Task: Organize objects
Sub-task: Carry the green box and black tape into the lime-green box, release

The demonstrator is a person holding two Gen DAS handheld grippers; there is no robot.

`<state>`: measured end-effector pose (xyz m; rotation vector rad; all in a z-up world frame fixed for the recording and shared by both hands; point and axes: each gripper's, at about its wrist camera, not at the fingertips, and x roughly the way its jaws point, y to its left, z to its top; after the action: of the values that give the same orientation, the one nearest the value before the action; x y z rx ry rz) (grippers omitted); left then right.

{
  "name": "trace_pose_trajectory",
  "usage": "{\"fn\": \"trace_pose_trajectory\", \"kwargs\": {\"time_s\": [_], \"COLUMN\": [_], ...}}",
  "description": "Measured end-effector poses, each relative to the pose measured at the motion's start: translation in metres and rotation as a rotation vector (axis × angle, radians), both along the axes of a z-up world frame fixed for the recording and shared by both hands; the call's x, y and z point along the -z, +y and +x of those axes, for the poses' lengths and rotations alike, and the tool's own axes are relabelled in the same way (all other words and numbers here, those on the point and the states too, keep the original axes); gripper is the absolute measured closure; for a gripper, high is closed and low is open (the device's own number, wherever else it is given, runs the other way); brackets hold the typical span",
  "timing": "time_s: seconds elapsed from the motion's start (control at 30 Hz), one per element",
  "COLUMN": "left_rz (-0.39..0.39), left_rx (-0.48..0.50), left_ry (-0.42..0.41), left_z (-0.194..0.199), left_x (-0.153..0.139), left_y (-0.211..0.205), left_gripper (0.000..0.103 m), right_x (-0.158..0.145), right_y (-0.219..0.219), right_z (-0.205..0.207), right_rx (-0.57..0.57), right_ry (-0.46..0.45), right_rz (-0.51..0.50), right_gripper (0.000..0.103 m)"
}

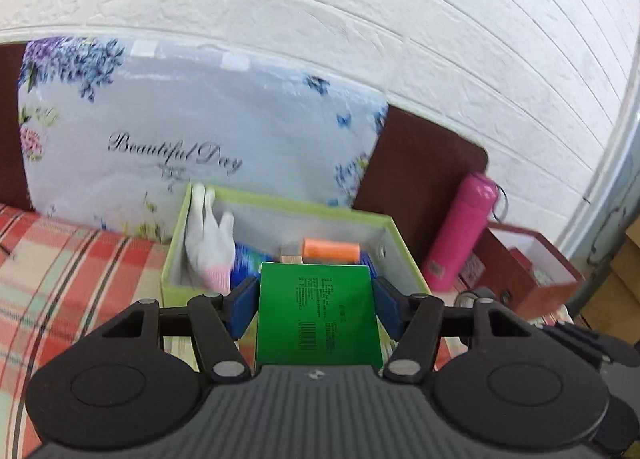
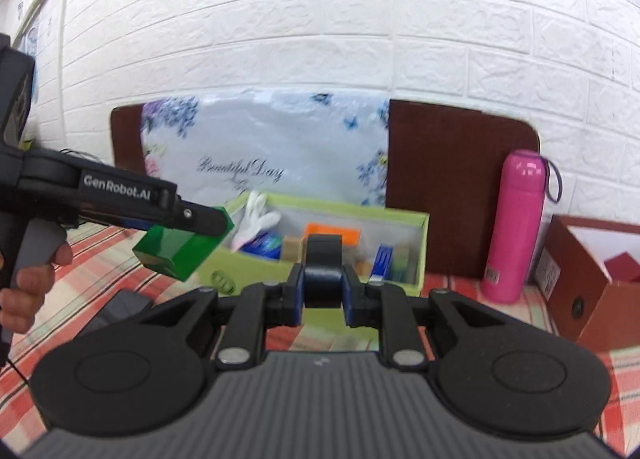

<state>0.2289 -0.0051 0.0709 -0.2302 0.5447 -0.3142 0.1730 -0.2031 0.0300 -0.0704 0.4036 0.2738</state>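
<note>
"GenRobot.AI" is printed on the left gripper (image 2: 208,221), and "Beautiful Day" on the floral plastic-wrapped pillow (image 1: 200,131). The left gripper clamps a flat green cardboard box (image 1: 318,313) with a barcode, held in the air just short of the light-green open storage box (image 2: 320,271) at 12 o'clock. The right gripper (image 2: 323,291) pinches a black tape roll (image 2: 324,259). A pink cylindrical flask (image 2: 516,223) stands at 2 o'clock.

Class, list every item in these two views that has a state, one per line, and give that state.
left hand-held gripper: shut on green box, held in the air
right hand-held gripper: shut on black roll
light green storage box: open, partly filled
white glove: draped against the box's inner wall
pink bottle: upright, capped
red-brown box: open
</note>
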Motion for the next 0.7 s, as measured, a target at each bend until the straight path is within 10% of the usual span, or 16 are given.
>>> {"fn": "trace_pose_trajectory", "kwargs": {"time_s": [0.53,0.7], "left_rz": [-0.015,-0.011], "left_rx": [-0.121,-0.131], "left_ry": [0.056,0.100], "left_z": [0.139,0.139], "left_x": [0.045,0.055], "left_y": [0.001,0.009], "left_gripper": [0.035,0.028], "right_x": [0.059,0.071], "right_y": [0.005,0.013], "right_z": [0.125,0.119], "right_rx": [0.042,0.039], "right_ry": [0.105,0.064], "right_rz": [-0.032,-0.131], "right_gripper": [0.084,0.048]}}
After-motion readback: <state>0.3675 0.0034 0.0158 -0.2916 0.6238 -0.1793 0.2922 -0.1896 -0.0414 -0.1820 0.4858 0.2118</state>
